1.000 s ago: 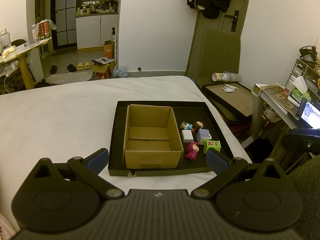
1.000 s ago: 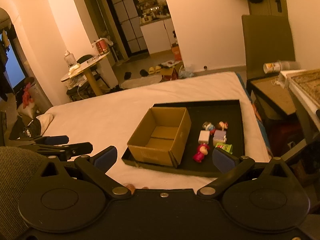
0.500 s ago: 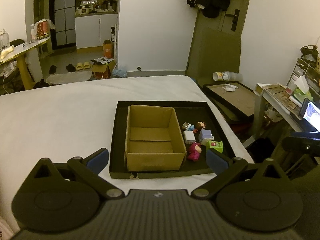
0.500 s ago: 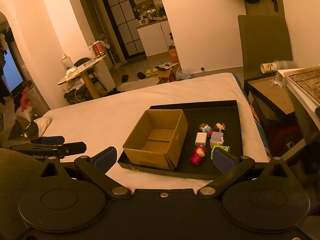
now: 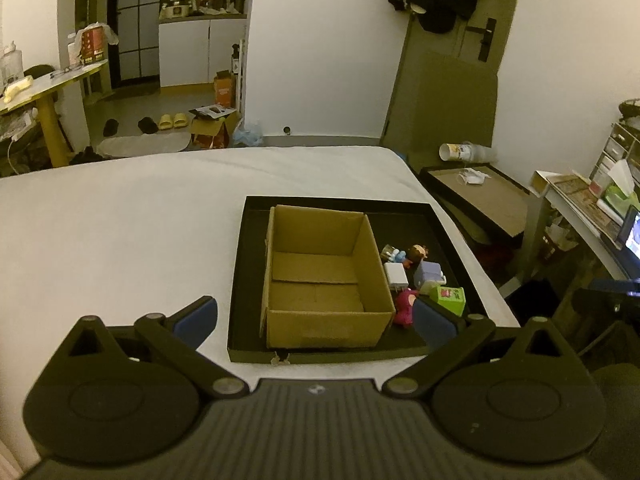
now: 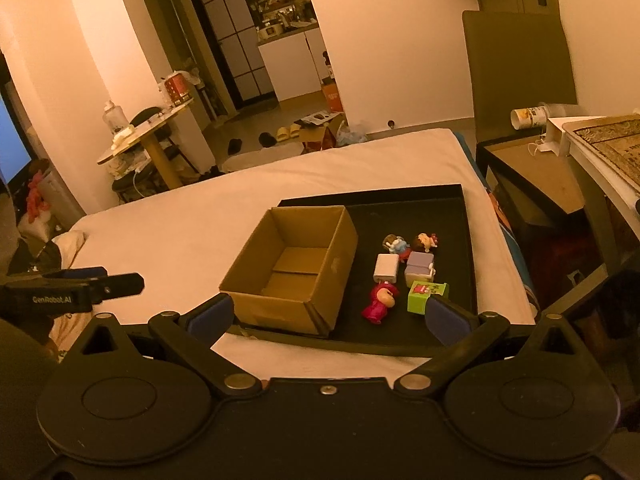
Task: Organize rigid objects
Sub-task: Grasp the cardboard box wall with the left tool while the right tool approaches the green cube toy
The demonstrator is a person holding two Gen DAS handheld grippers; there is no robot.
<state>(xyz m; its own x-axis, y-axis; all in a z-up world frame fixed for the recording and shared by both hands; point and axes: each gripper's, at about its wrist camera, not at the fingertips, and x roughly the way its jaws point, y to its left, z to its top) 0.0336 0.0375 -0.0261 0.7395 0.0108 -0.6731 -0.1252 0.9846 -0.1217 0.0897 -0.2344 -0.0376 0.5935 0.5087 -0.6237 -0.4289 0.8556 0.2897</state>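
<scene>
Six toys (image 6: 404, 268), one cardboard box (image 6: 292, 268), one tray (image 6: 466, 240).

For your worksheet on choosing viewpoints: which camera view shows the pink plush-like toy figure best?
The right wrist view: the pink toy figure lies fully visible on the black tray. In the left wrist view, the cardboard box and a gripper finger partly hide it.

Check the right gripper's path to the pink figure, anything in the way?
Nothing visible blocks it. The right gripper is open and empty, and the pink figure lies exposed on the black tray, with the cardboard box to its left and the green box close on its right.
</scene>
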